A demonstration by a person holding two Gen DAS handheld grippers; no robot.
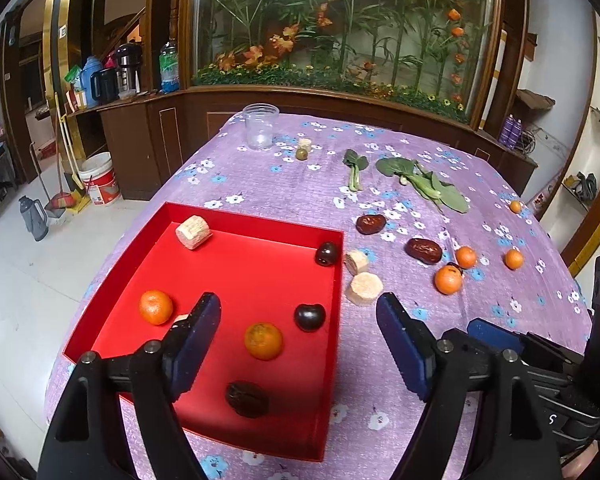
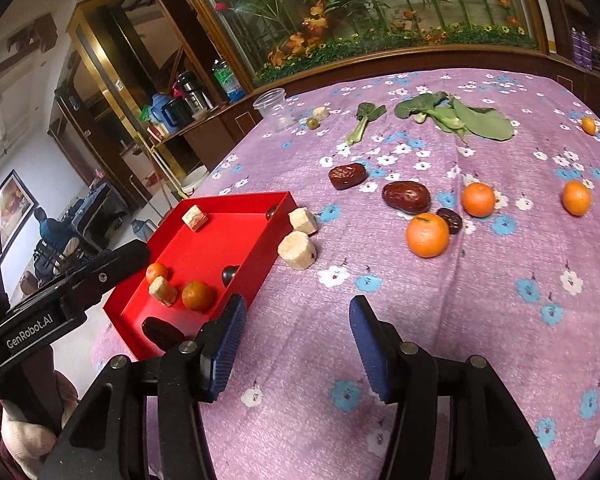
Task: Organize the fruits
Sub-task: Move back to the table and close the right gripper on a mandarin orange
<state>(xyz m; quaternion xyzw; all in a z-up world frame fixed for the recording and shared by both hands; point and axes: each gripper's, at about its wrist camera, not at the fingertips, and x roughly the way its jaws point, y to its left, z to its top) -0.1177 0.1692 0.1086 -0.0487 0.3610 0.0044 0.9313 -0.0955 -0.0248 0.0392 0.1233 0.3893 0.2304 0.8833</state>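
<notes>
A red tray lies on the left of the purple flowered tablecloth. It holds two mandarins, two dark round fruits, a red date and a pale cut chunk. My left gripper hovers open over the tray's near right part, with nothing between its fingers. On the cloth to the right lie several mandarins, red dates and two pale chunks beside the tray. My right gripper stands open over bare cloth, short of the nearest mandarin.
Green leafy vegetables lie at the far side of the table, with a clear plastic cup, a small green fruit and another pale chunk near it. A lone small mandarin sits far right. Wooden cabinets stand behind the table.
</notes>
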